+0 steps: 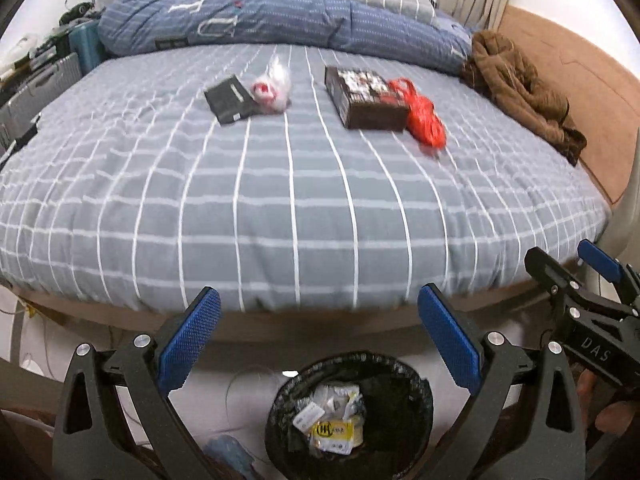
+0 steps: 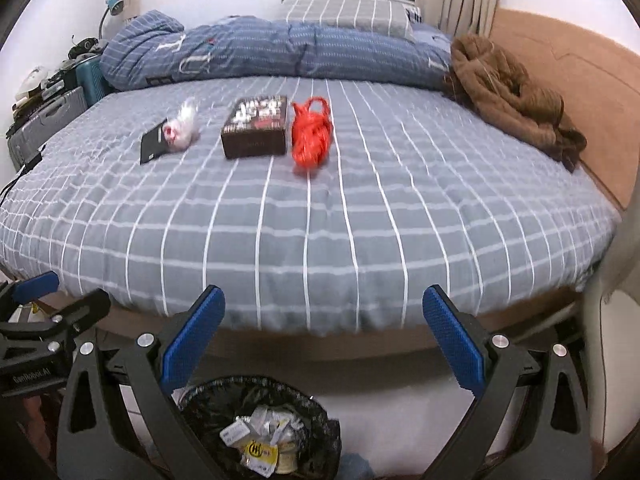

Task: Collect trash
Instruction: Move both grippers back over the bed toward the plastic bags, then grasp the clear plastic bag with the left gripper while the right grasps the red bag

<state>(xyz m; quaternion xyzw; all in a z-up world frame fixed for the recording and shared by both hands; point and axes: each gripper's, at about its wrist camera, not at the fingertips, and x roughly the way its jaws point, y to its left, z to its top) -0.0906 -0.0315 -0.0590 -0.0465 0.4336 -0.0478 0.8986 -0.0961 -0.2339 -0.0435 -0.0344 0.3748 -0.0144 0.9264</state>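
On the grey checked bed [image 1: 280, 208] [image 2: 320, 220] lie a flat black packet [image 1: 229, 99] [image 2: 151, 143], a crumpled clear-and-red wrapper [image 1: 273, 87] [image 2: 182, 126], a dark brown box [image 1: 365, 98] [image 2: 256, 128] and a red plastic bag [image 1: 425, 117] [image 2: 311, 134]. A bin with a black liner [image 1: 404, 404] [image 2: 312, 408] stands on the floor at the foot of the bed, with paper scraps inside. My left gripper [image 1: 319, 328] and right gripper [image 2: 324, 328] both hang open and empty above the bin, short of the bed edge.
A rolled blue duvet [image 1: 280, 20] [image 2: 280, 48] lies across the far side of the bed. A brown garment [image 1: 520, 88] [image 2: 516, 100] is heaped at the right. Suitcases and clutter [image 1: 44, 76] [image 2: 48, 116] stand at the left of the bed.
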